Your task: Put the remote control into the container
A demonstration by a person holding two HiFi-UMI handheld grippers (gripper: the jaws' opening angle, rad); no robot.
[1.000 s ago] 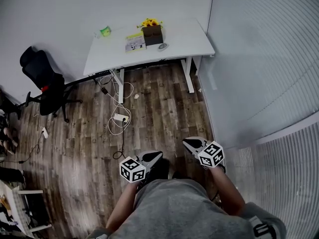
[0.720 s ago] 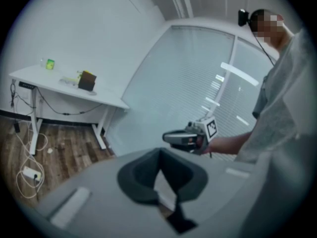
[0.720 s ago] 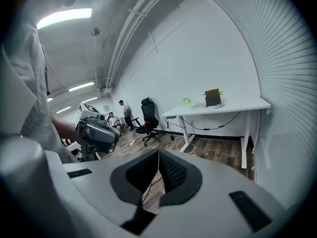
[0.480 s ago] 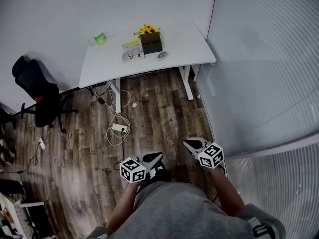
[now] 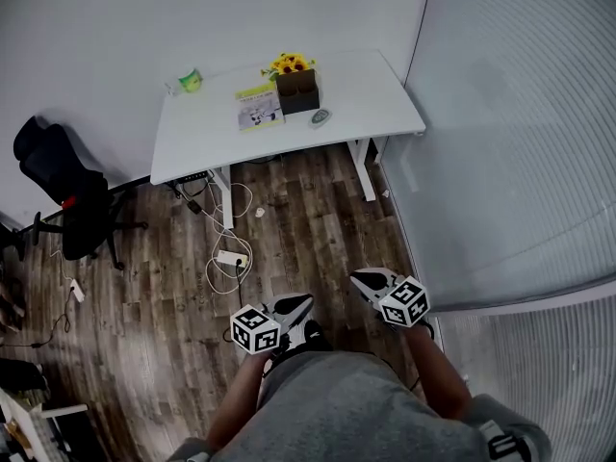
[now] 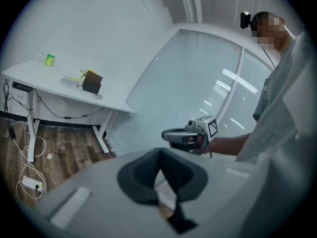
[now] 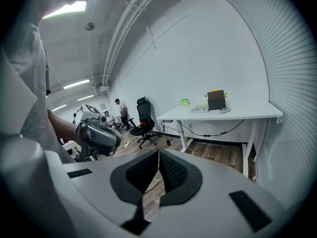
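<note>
1. Left gripper (image 5: 294, 308): my jaws are fully closed. The left gripper view shows the two dark pads meeting along one seam with nothing between them.

2. Right gripper (image 5: 369, 282): my jaws are closed as well. The right gripper view shows the ribbed pads pressed together and holding nothing.

3. Position of both grippers: I hold them low in front of my body, over the wooden floor (image 5: 318, 210) and well apart from the desk. Each marker cube faces up. The two grippers sit side by side with a gap between them, both pointing toward the desk.

4. Remote control (image 5: 320, 116): a small grey oval. It lies flat on the white tabletop (image 5: 371, 89), just beside the container (image 5: 297, 89) on its right-hand front side as the head view shows it. It is outside the container. Whether the two touch cannot be determined.

5. Container: a dark brown box standing upright near the middle of the tabletop. Yellow flowers (image 5: 289, 64) show directly behind it. Its interior cannot be made out.

6. Other items on the tabletop: a booklet (image 5: 258, 106) lies flat just to the left of the container. A small green object (image 5: 191, 80) stands near the far left corner.

7. Floor area: a black office chair (image 5: 63, 186) stands left of the desk. A white power strip (image 5: 231, 256) with loose cables lies in front of the left desk leg.
</note>
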